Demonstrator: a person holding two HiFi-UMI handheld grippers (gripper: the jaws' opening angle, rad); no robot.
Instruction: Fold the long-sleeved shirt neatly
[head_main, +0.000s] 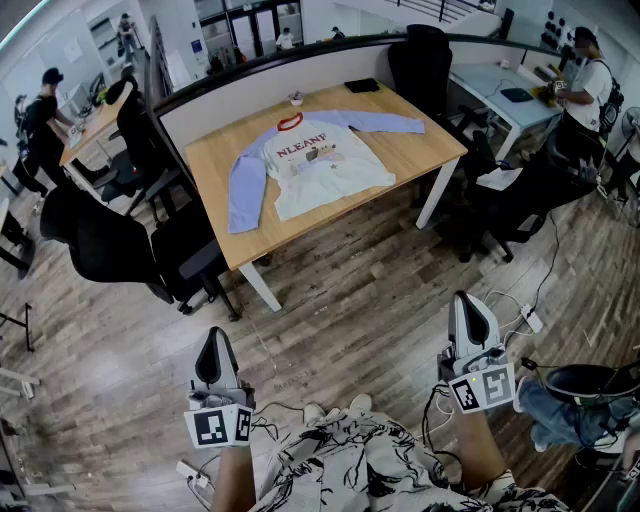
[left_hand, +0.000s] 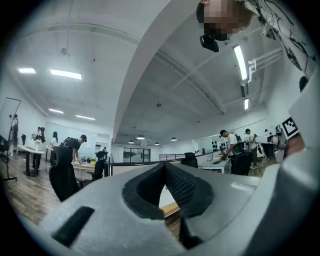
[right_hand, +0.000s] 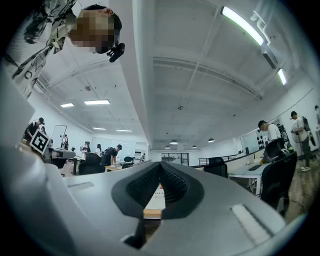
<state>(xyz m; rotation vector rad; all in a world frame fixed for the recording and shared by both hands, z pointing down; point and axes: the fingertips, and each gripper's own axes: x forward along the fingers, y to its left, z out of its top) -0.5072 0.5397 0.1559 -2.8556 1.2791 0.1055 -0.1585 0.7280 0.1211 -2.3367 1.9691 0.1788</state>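
The left hand-held gripper (head_main: 213, 338) hangs over the wood floor (head_main: 350, 300), clenched with nothing between its jaws, pointing toward the desk (head_main: 420, 150) well ahead. On that desk the long-sleeved shirt (head_main: 318, 160) lies flat, front up, both blue sleeves spread outward, red collar toward the far edge. The right hand-held gripper (head_main: 466, 303) is likewise clenched and empty, well apart from the shirt.

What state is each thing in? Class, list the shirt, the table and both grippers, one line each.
Shirt: unfolded, flat on the table, front up, sleeves spread out.
Table: bears the shirt, away from both grippers.
Left gripper: shut, empty, short of the table.
Right gripper: shut, empty, short of the table.
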